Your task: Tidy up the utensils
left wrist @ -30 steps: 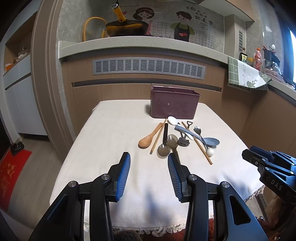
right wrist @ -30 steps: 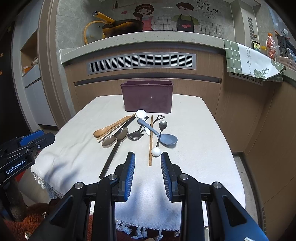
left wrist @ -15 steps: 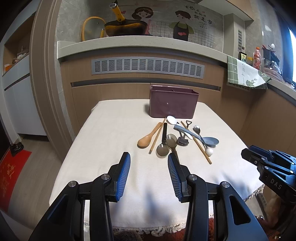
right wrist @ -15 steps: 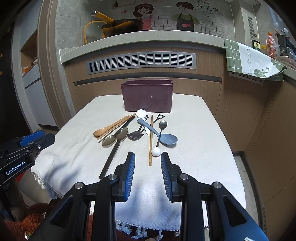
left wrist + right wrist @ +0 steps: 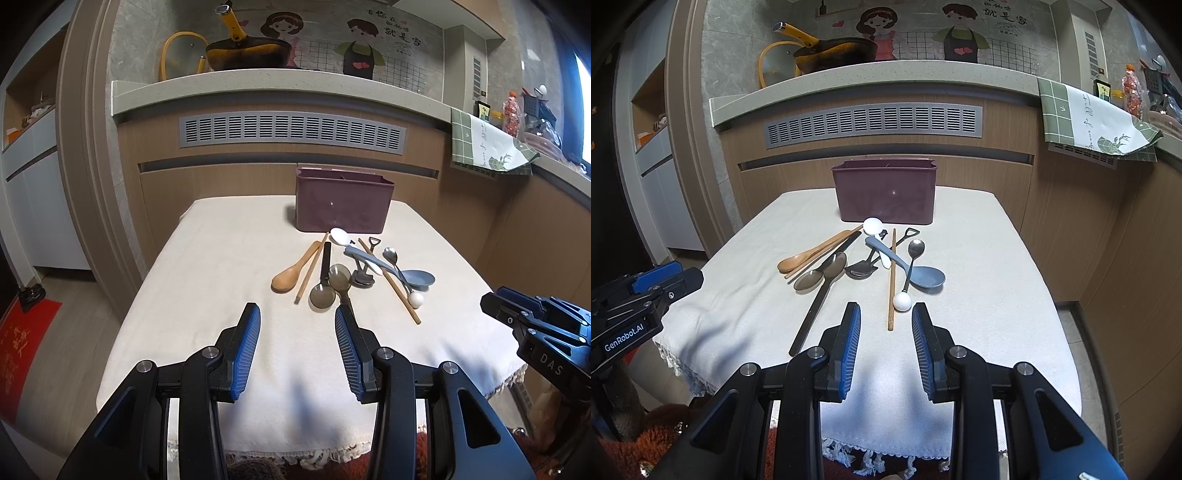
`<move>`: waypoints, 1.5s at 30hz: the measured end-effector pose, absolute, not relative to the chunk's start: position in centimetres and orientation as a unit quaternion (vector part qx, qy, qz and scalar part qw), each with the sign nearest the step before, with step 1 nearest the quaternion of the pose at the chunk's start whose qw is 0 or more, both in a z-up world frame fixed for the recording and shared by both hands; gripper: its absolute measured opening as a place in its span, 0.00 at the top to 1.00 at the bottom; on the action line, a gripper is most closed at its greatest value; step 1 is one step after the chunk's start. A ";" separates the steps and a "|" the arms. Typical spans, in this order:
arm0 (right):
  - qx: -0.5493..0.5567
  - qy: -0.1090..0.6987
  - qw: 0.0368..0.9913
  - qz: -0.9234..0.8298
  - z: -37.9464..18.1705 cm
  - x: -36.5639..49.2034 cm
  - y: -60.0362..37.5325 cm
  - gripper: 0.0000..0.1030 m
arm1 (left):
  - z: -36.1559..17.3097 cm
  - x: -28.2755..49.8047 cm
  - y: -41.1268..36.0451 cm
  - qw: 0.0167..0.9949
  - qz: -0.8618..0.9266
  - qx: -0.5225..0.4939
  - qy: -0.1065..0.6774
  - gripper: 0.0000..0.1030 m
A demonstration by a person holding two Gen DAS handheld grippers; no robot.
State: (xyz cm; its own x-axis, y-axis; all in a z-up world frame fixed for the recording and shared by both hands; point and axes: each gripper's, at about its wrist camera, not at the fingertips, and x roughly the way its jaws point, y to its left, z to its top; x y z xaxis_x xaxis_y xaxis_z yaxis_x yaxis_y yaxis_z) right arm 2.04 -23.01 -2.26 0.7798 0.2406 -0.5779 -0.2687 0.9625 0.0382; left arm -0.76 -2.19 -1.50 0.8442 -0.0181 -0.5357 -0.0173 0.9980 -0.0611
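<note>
A pile of utensils lies mid-table: a wooden spoon point(image 5: 291, 275) point(image 5: 809, 254), a blue plastic spoon point(image 5: 415, 277) point(image 5: 923, 275), a wooden chopstick point(image 5: 891, 280), a long dark metal spoon point(image 5: 816, 295), a metal spoon with a white ball end point(image 5: 902, 301). A maroon utensil holder point(image 5: 341, 205) point(image 5: 886, 195) stands behind them. My left gripper point(image 5: 297, 323) is open and empty, above the cloth just short of the pile. My right gripper point(image 5: 886, 319) is open and empty, just before the chopstick's near end.
The table wears a white cloth point(image 5: 221, 277) with a fringed front edge point(image 5: 871, 454). A wood counter wall with a vent point(image 5: 871, 120) rises behind the table. A pan point(image 5: 245, 53) sits on the ledge. A green towel point(image 5: 1089, 118) hangs at right.
The left gripper has drifted slightly, so the scene sits a little lower and left in its view. The right gripper has barely moved. The utensils lie unchanged.
</note>
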 end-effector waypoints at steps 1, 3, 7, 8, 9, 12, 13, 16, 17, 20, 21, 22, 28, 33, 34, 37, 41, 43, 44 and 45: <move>-0.023 0.303 0.943 0.135 -2.3 2.0 -23.0 0.73 | -1.5 -0.6 -2.1 0.960 0.000 -0.032 0.280 0.58; -0.022 0.304 0.943 0.136 -2.2 2.0 -23.0 0.73 | -1.5 -0.6 -2.1 0.960 -0.001 -0.032 0.279 0.58; -0.021 0.306 0.942 0.136 -2.2 2.1 -23.1 0.73 | -1.4 -0.5 -2.0 0.959 -0.003 -0.031 0.281 0.58; -0.021 0.306 0.942 0.136 -2.2 2.1 -23.1 0.73 | -1.4 -0.5 -2.0 0.959 -0.005 -0.031 0.283 0.58; -0.021 0.306 0.942 0.136 -2.2 2.1 -23.1 0.73 | -1.4 -0.3 -1.9 0.958 -0.007 -0.031 0.285 0.58; -0.022 0.306 0.942 0.136 -2.2 2.2 -23.1 0.73 | -1.5 -0.2 -1.9 0.957 -0.011 -0.030 0.287 0.58; -0.021 0.307 0.942 0.136 -2.2 2.2 -23.1 0.73 | -1.5 -0.2 -1.9 0.957 -0.013 -0.029 0.287 0.58; -0.019 0.310 0.941 0.137 -2.3 2.3 -23.2 0.73 | -1.5 0.0 -1.8 0.957 -0.020 -0.029 0.288 0.58; -0.018 0.311 0.940 0.137 -2.3 2.3 -23.2 0.73 | -1.5 0.1 -1.7 0.956 -0.023 -0.030 0.291 0.58; -0.017 0.316 0.939 0.137 -2.5 2.6 -23.3 0.73 | -1.4 1.1 -1.3 0.952 -0.041 -0.039 0.300 0.58; -0.016 0.318 0.938 0.136 -2.5 2.7 -23.3 0.73 | -1.3 1.6 -1.2 0.952 -0.044 -0.042 0.302 0.58; -0.016 0.321 0.937 0.138 -2.7 3.0 -23.4 0.73 | -1.2 2.1 -1.0 0.951 -0.048 -0.046 0.302 0.58; -0.061 0.284 0.951 0.110 -2.0 4.7 -23.8 0.73 | -1.2 5.0 0.1 0.955 -0.039 -0.054 0.289 0.58; -0.090 0.294 0.940 0.149 -2.4 7.6 -23.5 0.73 | -2.8 8.0 0.7 0.947 -0.040 -0.055 0.315 0.58; -0.083 0.307 0.934 0.164 -2.6 8.6 -23.7 0.74 | -3.2 8.6 0.9 0.944 -0.041 -0.058 0.322 0.58; -0.072 0.343 0.920 0.174 -3.7 10.9 -23.8 0.74 | -4.0 9.5 0.9 0.940 -0.040 -0.055 0.336 0.58; -0.036 0.373 0.907 0.192 -5.5 12.2 -23.8 0.74 | -5.3 10.0 0.6 0.935 -0.040 -0.060 0.347 0.58; -0.035 0.386 0.898 0.206 -6.8 12.4 -22.9 0.74 | -5.8 10.2 0.4 0.934 -0.043 -0.069 0.349 0.58; -0.044 0.393 0.896 0.201 -7.4 12.7 -22.3 0.74 | -6.0 10.4 0.4 0.933 -0.044 -0.072 0.349 0.58; -0.054 0.398 0.896 0.189 -8.0 13.0 -21.8 0.74 | -6.0 10.5 0.3 0.933 -0.044 -0.073 0.350 0.58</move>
State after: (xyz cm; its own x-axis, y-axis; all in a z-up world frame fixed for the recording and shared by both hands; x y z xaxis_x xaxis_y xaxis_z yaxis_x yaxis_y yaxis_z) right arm 13.00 -21.83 -7.95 0.6118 0.2963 -0.7334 -0.3819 0.9226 0.0541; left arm 10.55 0.26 -6.03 0.7514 -0.1335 -0.6463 0.0307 0.9853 -0.1678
